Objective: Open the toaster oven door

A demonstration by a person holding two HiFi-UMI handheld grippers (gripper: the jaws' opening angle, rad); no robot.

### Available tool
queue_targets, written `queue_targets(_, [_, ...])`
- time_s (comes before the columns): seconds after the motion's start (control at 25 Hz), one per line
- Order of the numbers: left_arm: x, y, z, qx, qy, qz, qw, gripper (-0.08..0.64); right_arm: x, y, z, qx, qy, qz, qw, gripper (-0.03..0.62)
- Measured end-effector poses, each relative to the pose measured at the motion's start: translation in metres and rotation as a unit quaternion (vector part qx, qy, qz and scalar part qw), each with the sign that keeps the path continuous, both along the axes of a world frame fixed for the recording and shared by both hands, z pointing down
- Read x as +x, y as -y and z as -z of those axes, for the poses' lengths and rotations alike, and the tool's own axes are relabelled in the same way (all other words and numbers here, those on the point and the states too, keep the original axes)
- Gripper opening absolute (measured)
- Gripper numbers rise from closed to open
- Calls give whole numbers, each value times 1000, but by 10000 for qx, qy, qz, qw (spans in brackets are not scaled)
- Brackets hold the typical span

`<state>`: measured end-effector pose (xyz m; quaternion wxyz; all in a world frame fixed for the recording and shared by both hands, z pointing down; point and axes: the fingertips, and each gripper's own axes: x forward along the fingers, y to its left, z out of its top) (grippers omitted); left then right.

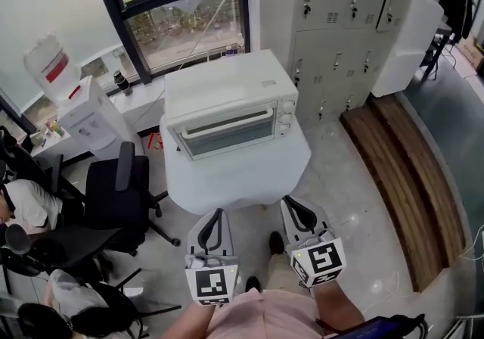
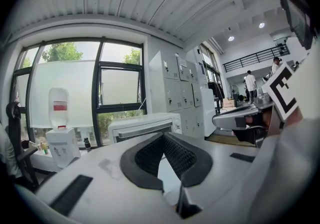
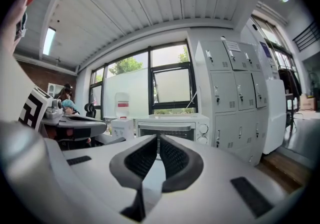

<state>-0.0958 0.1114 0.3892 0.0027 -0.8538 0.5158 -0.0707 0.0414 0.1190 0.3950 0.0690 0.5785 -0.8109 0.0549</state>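
A white toaster oven (image 1: 227, 99) stands on a table draped in white cloth (image 1: 242, 178). Its glass door (image 1: 231, 135) is closed, with the bar handle (image 1: 227, 121) along the top and the knobs (image 1: 286, 115) on the right. My left gripper (image 1: 219, 213) and right gripper (image 1: 290, 201) hang low in front of the table, side by side and well short of the oven. Both are shut with nothing in them. The oven (image 2: 142, 127) appears far ahead past the left gripper (image 2: 162, 136). It also lies straight beyond the right gripper (image 3: 157, 139) as a distant oven (image 3: 172, 128).
Black office chairs (image 1: 113, 194) and a seated person (image 1: 23, 205) are to the left of the table. A water dispenser (image 1: 83, 107) stands by the window. Grey lockers (image 1: 340, 20) line the back right, with a wooden step (image 1: 401, 171) on the floor.
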Motion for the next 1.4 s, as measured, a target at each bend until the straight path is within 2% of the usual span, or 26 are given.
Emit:
queue_targets(0.32, [23,82,-16,-201,219,398,9988,14,29,89,-18,-83,241,448,9987,17])
queue_targets(0.6, [41,132,1,-130,455,853,9952,14,34,157,-8,-20,386,1092,9933,17])
queue_targets(0.76, [35,151,11,-48,499,1108,9926,14,32,181,1,56,384,1292,9909,17])
queue_targets(1.0, [18,172,14,38,389,1446,9887,14,20,209,7,159,198,1548,9876,17])
queue_targets(1.28, [-4,207,25,252,291,1403,9894,14,4,241,20,342,-101,1490,9882,21])
queue_targets(1.4, [-15,219,33,346,260,1342,9900,14,-4,251,20,427,-580,1511,9859,28])
